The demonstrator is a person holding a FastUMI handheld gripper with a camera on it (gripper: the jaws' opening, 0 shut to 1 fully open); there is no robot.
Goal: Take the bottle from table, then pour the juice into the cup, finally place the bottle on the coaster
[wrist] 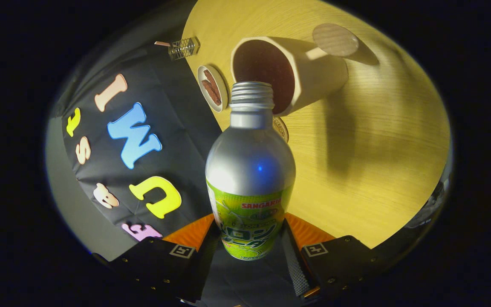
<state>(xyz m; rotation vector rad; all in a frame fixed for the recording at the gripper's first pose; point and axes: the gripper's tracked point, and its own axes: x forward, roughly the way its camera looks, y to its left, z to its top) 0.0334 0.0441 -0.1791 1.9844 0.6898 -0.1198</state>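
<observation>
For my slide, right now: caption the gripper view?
Gripper shut on tilted juice bottle, its mouth at the cup.

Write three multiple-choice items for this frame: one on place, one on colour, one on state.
1. Where does the bottle sit relative to the gripper?
A. Between its fingers
B. Far beyond them
C. Off to one side

2. What colour is the bottle's upper body?
A. Red
B. Silver
C. Black

3. What is the state of the bottle's neck?
A. Capped
B. Uncapped, threads bare
C. Stopped with a cork

Answers:
1 A, both fingers press on the labelled lower body.
2 B, the shoulder and neck above the green label are bare silver metal.
3 B, the threaded mouth has no cap and points at the opening of the cup on the wooden table.
</observation>
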